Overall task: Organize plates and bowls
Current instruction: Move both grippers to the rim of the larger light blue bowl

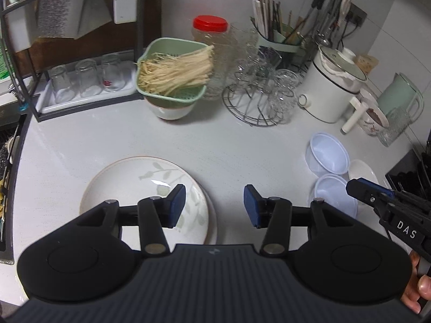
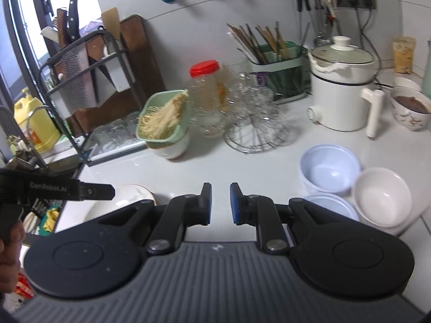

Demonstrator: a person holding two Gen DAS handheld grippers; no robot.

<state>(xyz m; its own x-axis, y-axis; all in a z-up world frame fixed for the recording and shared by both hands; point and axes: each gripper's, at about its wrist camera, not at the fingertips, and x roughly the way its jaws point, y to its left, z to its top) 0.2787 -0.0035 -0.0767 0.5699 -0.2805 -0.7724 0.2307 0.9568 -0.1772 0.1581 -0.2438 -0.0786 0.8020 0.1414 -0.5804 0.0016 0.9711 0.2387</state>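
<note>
A stack of white plates with a leaf pattern (image 1: 140,191) lies on the white counter, just under and left of my open, empty left gripper (image 1: 214,206). Its edge also shows in the right wrist view (image 2: 132,193). Two pale blue bowls (image 2: 330,168) (image 2: 332,206) and a white bowl (image 2: 382,196) stand together to the right of my right gripper (image 2: 220,204), which is open with a narrow gap and empty. The same bowls show in the left wrist view (image 1: 327,157), with the right gripper's body (image 1: 388,202) over them.
At the back stand a green strainer of noodles on a white bowl (image 1: 172,80), a red-lidded jar (image 1: 210,40), a wire rack with glasses (image 1: 256,99), a white cooker (image 1: 334,86), a utensil holder (image 2: 277,70) and a black dish rack (image 1: 89,88). The sink (image 1: 8,177) is at left.
</note>
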